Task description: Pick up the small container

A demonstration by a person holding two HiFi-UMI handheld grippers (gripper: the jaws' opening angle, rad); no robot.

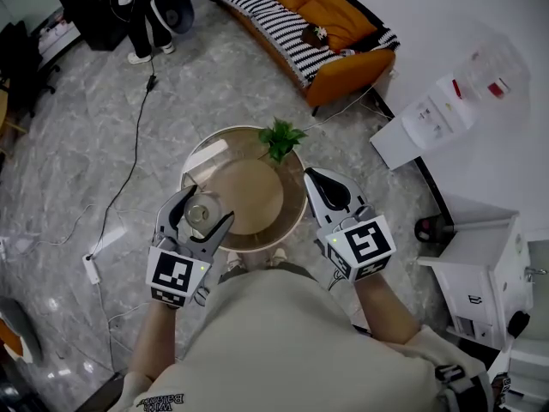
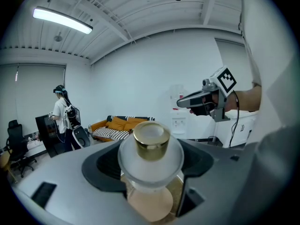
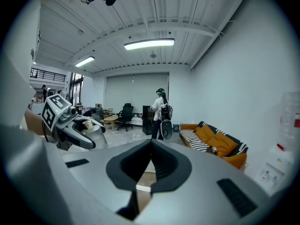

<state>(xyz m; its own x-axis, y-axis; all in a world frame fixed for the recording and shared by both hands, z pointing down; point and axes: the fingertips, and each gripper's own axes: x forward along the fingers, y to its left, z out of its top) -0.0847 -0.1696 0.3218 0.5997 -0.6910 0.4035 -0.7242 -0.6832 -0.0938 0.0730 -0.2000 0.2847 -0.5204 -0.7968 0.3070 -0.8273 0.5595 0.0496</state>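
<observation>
The small container (image 1: pixel 203 214) is a frosted glass jar with a gold cap. My left gripper (image 1: pixel 205 212) is shut on it, over the left edge of the round table (image 1: pixel 296 215). In the left gripper view the container (image 2: pixel 151 157) fills the middle, its cap (image 2: pixel 151 138) pointing up, with the jaws pressed on both of its sides. My right gripper (image 1: pixel 323 184) hangs over the table's right edge, shut, with nothing in it. In the right gripper view its jaws meet (image 3: pixel 150 159), and the left gripper (image 3: pixel 77 137) with the container (image 3: pixel 88 124) shows at the left.
A small green plant (image 1: pixel 280 137) stands at the table's far edge. An orange sofa (image 1: pixel 326 15) with a striped blanket is behind it. A white water dispenser (image 1: pixel 429 123) and a white cabinet (image 1: pixel 480 273) stand to the right. A person (image 1: pixel 137 7) stands far left; a cable (image 1: pixel 129 170) runs across the floor.
</observation>
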